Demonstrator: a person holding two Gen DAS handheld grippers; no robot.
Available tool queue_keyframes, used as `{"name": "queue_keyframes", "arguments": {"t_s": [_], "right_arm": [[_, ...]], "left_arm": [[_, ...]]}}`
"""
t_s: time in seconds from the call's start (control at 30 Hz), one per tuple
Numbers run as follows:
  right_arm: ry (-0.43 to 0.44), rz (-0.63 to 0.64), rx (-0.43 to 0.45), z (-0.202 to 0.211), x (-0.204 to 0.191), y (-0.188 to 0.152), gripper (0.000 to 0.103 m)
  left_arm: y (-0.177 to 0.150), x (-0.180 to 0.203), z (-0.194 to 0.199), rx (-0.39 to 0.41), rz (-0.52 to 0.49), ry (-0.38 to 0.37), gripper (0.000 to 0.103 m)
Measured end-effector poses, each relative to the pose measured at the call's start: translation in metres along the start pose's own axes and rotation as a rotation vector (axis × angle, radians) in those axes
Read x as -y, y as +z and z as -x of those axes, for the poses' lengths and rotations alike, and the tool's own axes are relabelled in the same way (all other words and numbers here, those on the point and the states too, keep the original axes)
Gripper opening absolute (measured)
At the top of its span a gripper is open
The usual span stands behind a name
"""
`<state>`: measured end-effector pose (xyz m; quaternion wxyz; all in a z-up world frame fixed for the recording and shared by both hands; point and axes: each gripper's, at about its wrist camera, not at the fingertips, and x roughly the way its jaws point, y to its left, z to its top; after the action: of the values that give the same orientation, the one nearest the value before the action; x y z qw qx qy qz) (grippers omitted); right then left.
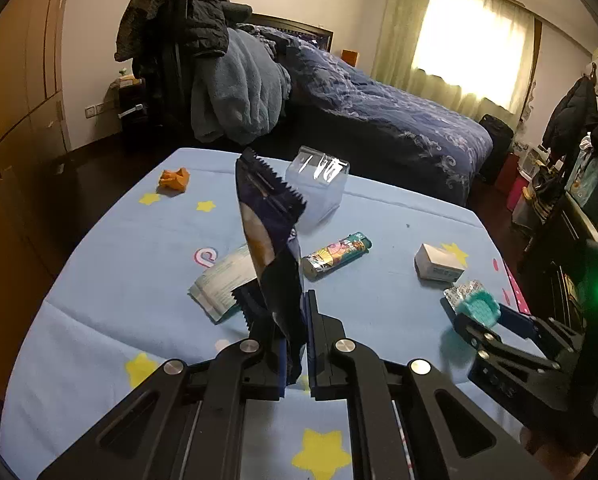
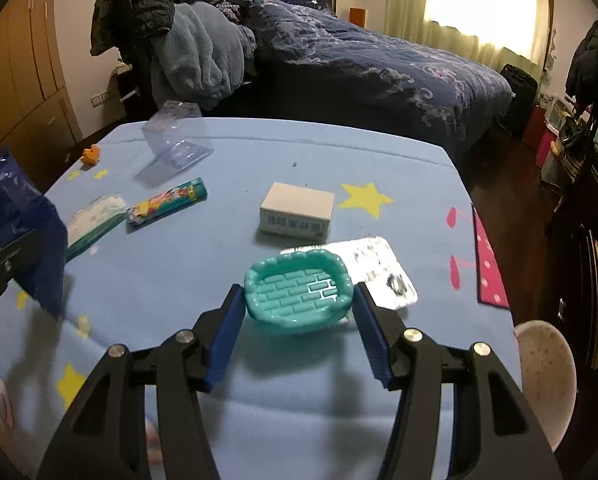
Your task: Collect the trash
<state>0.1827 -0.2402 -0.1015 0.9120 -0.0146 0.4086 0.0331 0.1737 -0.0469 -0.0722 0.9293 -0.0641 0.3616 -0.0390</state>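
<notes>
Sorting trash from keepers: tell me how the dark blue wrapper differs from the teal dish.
The dark blue wrapper is crumpled foil, standing upright, pinched in the shut left gripper. The teal dish is rigid moulded plastic, lying flat between the right gripper fingers. Each is at a gripper.

Left gripper: jaws clamped on dark blue snack wrapper, held upright. Table carries orange scrap, clear plastic box, lighter, white box.
</notes>
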Motion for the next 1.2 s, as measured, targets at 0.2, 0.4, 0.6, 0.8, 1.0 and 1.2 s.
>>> {"name": "queue_keyframes", "arguments": {"t_s": [0.2,0.4,0.6,0.8,1.0,1.2], "right_arm": [[0.053,-0.047,0.005,0.026,0.01,-0.02,0.056],[0.073,-0.082,0.008,0.045,0.021,-0.036,0.056],[0.087,-0.097,0.013,0.051,0.023,-0.043,0.056],[0.103,-0.1,0.013,0.054,0.022,-0.046,0.056],[0.117,-0.111,0.019,0.057,0.023,-0.049,0.056],[0.124,-0.111,0.019,0.058,0.022,-0.049,0.056]], "left_arm": [[-0.003,0.006,0.009,0.008,-0.007,-0.001,0.008],[-0.006,0.016,0.013,0.012,-0.024,-0.011,0.008],[-0.008,0.022,0.016,0.011,-0.035,-0.013,0.008],[-0.012,0.019,0.016,0.002,-0.034,-0.01,0.008],[-0.021,0.015,0.013,0.002,-0.054,-0.013,0.084],[-0.019,0.029,-0.002,-0.03,-0.094,0.009,0.099]]}}
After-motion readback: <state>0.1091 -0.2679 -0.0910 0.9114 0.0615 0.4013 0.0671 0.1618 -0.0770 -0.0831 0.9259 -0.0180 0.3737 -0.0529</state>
